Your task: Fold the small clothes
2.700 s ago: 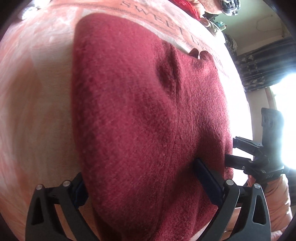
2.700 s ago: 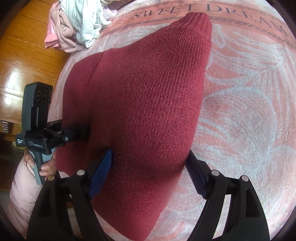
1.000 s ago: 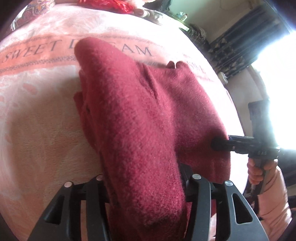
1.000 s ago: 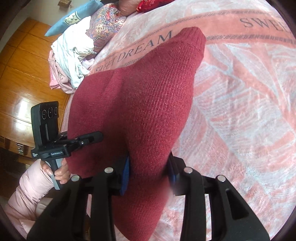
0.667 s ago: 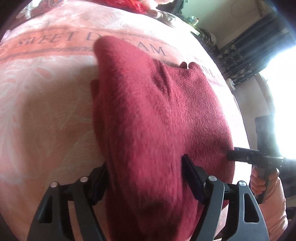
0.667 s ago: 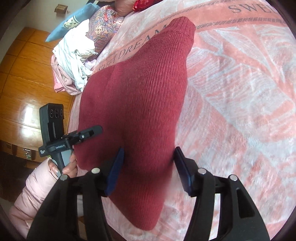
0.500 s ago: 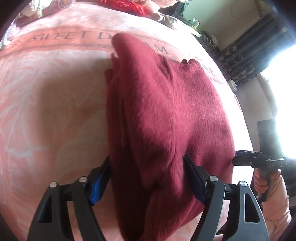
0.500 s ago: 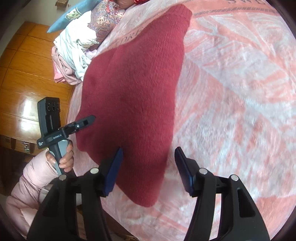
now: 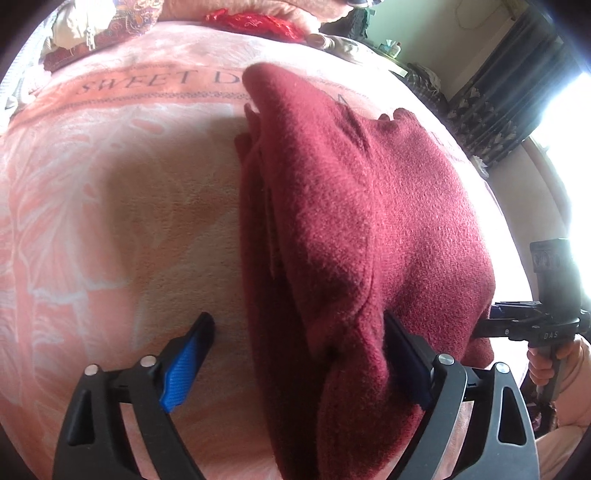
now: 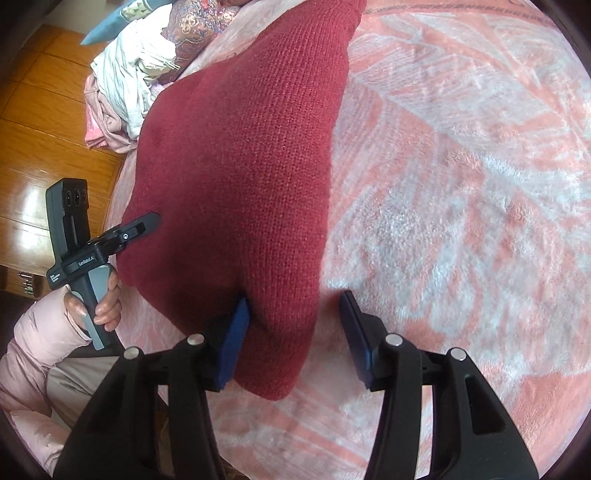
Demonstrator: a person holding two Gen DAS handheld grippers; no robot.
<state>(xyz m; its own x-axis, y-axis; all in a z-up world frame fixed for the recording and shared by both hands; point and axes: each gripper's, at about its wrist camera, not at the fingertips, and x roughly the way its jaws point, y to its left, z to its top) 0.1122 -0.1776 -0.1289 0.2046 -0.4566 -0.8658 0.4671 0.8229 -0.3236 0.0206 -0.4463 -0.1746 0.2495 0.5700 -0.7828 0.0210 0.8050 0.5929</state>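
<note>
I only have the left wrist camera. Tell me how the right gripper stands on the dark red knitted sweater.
Observer: The right gripper straddles the near corner of the dark red knitted sweater. Its jaws are closing, but the right pad is clear of the knit, over the pink patterned fleece blanket.
Operator: Now say what lies left of the sweater there.
Observer: A light blue pillow lies behind a heap of white and pink clothes at the bed's edge.

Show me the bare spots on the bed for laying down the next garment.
Bare blanket lies on both sides of the red sweater: one side in each wrist view. Crowded: the clothes pile at the bed's edge.
</note>
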